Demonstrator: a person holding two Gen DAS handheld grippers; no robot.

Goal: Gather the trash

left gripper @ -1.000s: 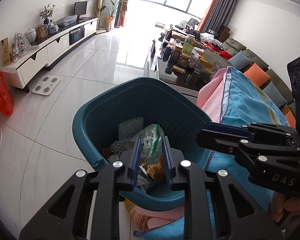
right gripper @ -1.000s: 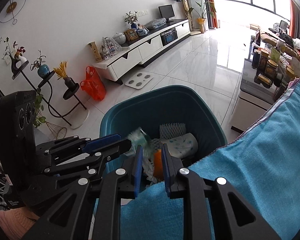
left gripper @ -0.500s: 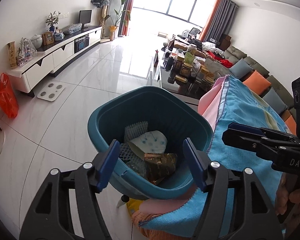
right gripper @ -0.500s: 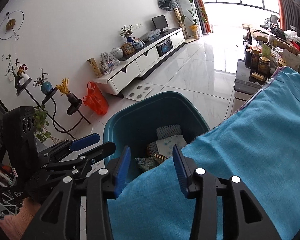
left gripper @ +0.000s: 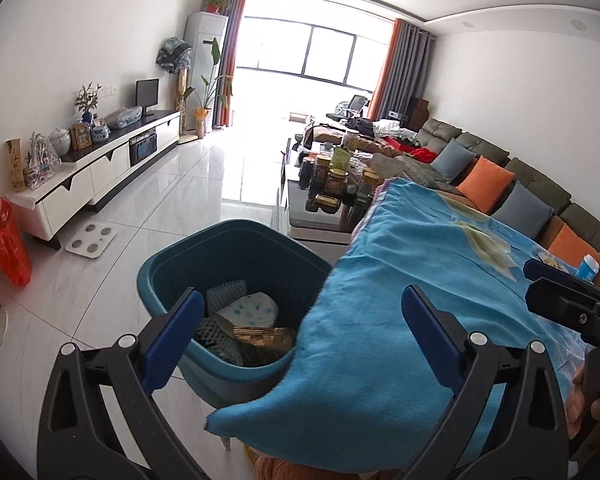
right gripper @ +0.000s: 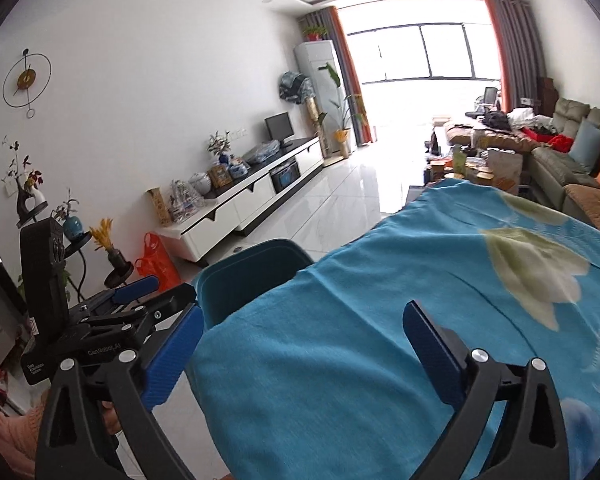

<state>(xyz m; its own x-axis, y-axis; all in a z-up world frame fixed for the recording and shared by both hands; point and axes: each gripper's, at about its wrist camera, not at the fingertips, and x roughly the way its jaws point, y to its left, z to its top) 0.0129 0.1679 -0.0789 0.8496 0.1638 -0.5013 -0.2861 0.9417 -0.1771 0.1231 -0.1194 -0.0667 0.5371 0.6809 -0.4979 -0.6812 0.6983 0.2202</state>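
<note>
Left tongs (left gripper: 298, 320): blue pads spread wide, nothing between them; poised above the near rim of the bin and the cloth edge; in the right-wrist view they sit at lower left (right gripper: 162, 294), beside the bin.
Right tongs (right gripper: 300, 332): spread wide too, holding nothing; over the blue cloth; the left-wrist view catches only their tip at the right edge (left gripper: 568, 292), gap not readable there.
Trash: mesh foam sleeve (left gripper: 226, 292), white dotted wrapper (left gripper: 248, 310) and a gold foil wrapper (left gripper: 264, 336) all lie inside the bin, piled against its near side.
Bin (left gripper: 236, 248): teal, open-topped, standing on the floor; its right rim goes under the hanging cloth.
Worktop edge: blue cloth (left gripper: 420, 280) covers the worktop and droops off the corner over the bin's right side; the corner hangs down to a point below the bin's rim.
Open room: white tiled floor (left gripper: 172, 200) lies bare to the left of the bin, out to the TV cabinet (left gripper: 100, 168); scale (left gripper: 92, 240) and orange bag (left gripper: 10, 244) sit near the cabinet, well apart from the bin.
Left-wrist view only: bin contents; jars on the low table (left gripper: 332, 184) beyond the cloth.
Right-wrist view only: wall clock (right gripper: 26, 78); plant stands (right gripper: 72, 240); bin (right gripper: 252, 276) seen only as far wall and rim, inside hidden by the cloth (right gripper: 420, 300).
</note>
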